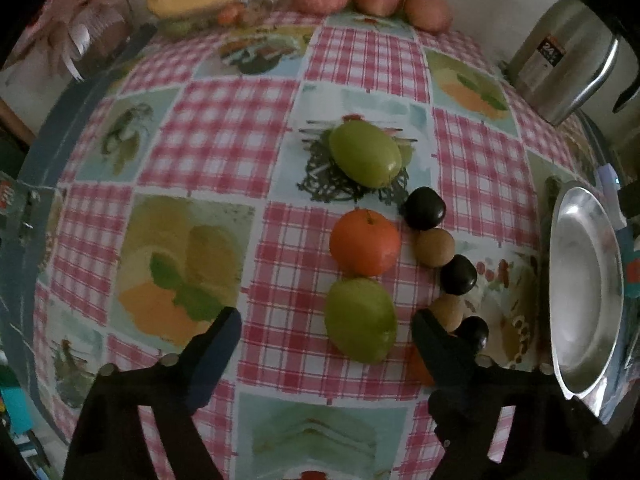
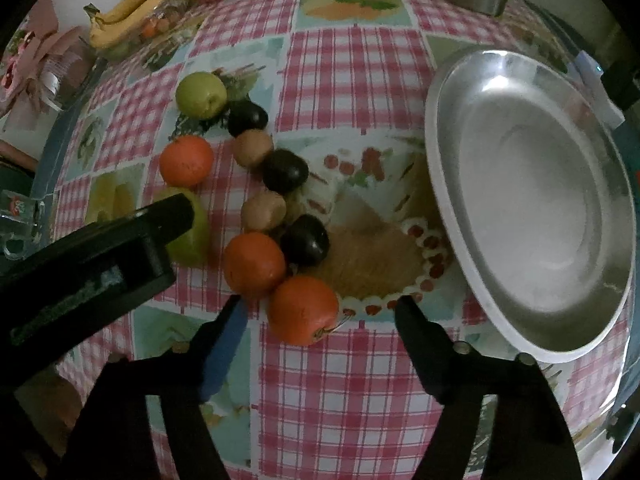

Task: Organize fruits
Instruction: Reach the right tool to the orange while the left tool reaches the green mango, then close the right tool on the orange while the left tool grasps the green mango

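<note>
Left wrist view: the left gripper hung over the checked tablecloth with its jaws apart, a smooth oval green fruit lying on the cloth between them, untouched by either pad. Above it in a column lay a round orange and a second green fruit. To the right ran a line of small fruits, glossy black ones alternating with matte brown ones. A metal plate sat at the right edge.

Right wrist view: the right gripper stood open around another orange, its pads clear of the skin. A further orange touched it, beside a black fruit. The plate lay right. Bananas rested far back.
</note>
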The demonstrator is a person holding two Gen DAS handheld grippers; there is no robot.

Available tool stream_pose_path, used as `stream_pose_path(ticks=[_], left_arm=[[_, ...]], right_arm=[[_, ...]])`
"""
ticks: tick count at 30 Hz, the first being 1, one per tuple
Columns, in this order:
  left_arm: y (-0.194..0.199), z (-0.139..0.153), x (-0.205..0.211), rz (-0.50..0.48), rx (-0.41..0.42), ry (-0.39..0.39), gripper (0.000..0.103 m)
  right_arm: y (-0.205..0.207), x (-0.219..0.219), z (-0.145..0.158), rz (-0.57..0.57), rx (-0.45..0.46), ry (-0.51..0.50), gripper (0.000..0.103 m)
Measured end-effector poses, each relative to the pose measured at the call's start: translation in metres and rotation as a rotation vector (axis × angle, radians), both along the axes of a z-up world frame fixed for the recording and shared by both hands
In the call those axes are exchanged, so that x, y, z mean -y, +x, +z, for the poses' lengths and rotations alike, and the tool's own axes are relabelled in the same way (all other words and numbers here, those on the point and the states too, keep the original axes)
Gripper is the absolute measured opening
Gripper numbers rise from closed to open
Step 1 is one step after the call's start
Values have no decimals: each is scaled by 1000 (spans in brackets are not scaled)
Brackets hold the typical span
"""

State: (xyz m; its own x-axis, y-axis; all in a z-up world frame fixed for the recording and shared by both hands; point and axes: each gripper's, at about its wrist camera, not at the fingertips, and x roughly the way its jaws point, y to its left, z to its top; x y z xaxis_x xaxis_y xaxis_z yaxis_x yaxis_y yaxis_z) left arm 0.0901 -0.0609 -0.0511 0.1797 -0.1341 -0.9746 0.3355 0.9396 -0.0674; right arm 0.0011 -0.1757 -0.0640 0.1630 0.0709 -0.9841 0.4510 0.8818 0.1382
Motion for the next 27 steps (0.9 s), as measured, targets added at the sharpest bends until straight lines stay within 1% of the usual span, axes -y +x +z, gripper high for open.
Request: stream_pose_path(ticks=[2, 3, 5, 7, 8, 9, 10, 11, 12, 13, 16, 22, 27], left_arm=[[1, -4, 0, 8, -10, -8, 85], [1, -5, -1, 13, -14, -9, 84], [2, -9, 0, 18, -21, -7, 80], [4, -12, 0, 19, -33, -23, 75], [4, -13, 0, 19, -38, -32, 73], [5, -13, 0, 17, -39, -36, 69], [4, -13, 1, 12, -41, -47, 62], [4, -12, 2, 10, -47, -65, 58], [3, -13, 4, 7, -55, -83, 49], [2, -12, 7, 5, -61, -97, 43], [1, -9, 10, 11, -64, -102, 43], [0, -10, 10, 14, -70, -104, 43], [1, -10, 8, 19, -77, -109, 43]], right_arm=[[0, -1, -4, 3, -2, 16, 71], [-1, -2, -6, 5, -2, 23, 69], [-4, -4, -11, 6, -4, 38, 63], [-4, -5, -14, 9, -5, 36, 62], [-4, -5, -15, 9, -2, 37, 57], [-5, -5, -16, 9, 1, 41, 51], [-4, -5, -15, 9, 2, 45, 49], [-4, -6, -15, 13, 1, 46, 45], [-3, -6, -15, 14, -1, 44, 43], [-4, -7, -14, 15, -3, 42, 43], [-3, -6, -11, 12, 0, 52, 42], [-3, -6, -10, 11, 4, 63, 38], [-4, -5, -9, 10, 2, 64, 38]])
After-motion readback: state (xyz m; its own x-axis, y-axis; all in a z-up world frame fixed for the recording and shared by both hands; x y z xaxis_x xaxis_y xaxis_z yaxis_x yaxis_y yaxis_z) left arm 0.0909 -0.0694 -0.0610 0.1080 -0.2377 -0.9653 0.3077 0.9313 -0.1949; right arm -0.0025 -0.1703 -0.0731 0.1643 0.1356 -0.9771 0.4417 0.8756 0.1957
